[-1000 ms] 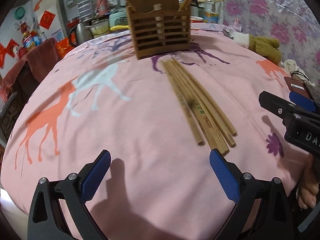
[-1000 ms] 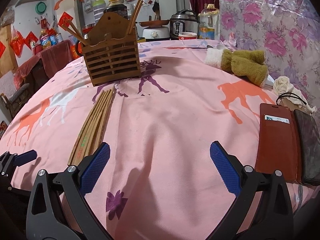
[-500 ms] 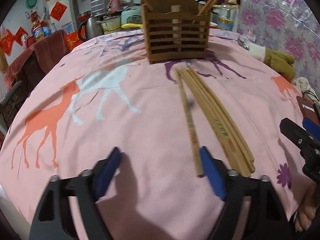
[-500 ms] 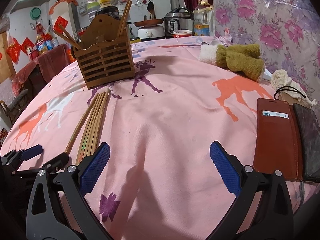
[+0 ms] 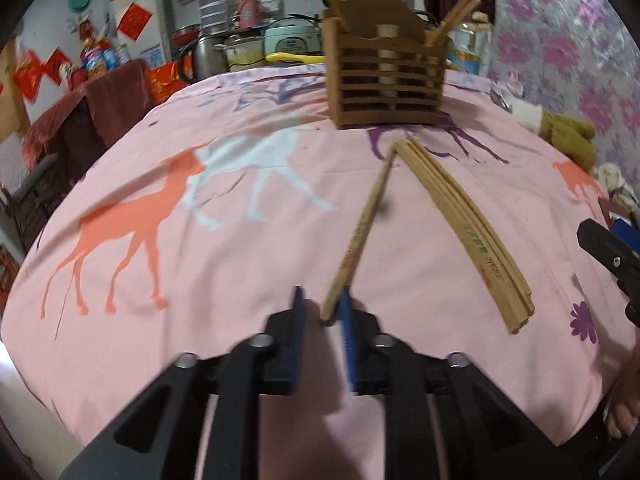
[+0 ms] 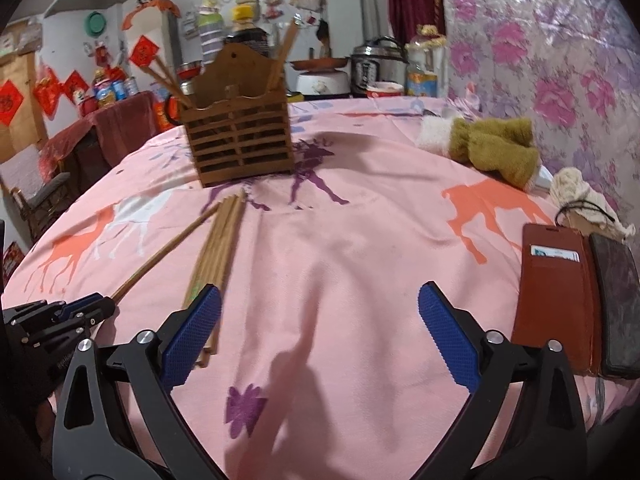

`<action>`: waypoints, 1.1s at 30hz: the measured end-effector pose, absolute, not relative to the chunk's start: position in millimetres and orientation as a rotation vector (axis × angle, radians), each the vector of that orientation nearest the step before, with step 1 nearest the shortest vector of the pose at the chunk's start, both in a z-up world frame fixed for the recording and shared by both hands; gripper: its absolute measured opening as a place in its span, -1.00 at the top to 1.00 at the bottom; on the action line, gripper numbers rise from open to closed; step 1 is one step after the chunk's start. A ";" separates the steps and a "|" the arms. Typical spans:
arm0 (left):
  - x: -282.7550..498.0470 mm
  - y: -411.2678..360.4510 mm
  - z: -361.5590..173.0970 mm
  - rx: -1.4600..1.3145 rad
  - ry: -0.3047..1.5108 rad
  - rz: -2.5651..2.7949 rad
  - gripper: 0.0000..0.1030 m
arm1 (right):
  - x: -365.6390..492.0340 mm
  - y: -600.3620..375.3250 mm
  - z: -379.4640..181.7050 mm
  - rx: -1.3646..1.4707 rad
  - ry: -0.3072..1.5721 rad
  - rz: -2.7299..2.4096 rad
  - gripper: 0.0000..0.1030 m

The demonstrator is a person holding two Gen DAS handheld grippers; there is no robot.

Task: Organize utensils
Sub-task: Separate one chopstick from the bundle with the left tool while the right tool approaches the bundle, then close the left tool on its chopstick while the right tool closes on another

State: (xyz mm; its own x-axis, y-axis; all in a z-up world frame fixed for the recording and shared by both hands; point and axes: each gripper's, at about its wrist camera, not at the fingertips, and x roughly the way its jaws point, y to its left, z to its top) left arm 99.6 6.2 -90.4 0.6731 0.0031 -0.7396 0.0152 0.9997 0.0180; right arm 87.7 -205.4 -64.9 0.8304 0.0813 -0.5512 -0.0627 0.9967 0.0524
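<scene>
Brown phone case (image 6: 554,296) in right view only

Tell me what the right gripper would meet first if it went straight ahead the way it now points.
Judging from its own view, the right gripper, jaws open, would first meet only bare pink tablecloth. The chopstick bundle lies left of that line and the brown wallet right of it. Depth beyond is unclear.

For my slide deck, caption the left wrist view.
Left gripper closing on one wooden chopstick, beside the remaining chopstick bundle, before the slatted wooden holder.
</scene>
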 end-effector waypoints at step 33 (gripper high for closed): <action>100.2 12.9 -96.7 -0.001 0.826 0.020 -0.75 | 97.6 -173.7 -92.7 -0.066 0.763 0.346 0.56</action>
State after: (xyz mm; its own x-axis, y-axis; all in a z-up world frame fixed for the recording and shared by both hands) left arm 100.2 12.9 -96.7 0.6775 0.0170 -0.7353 -0.0181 0.9998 0.0065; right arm 97.6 -173.7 -92.7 0.6691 0.2834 -0.6870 -0.3308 0.9414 0.0661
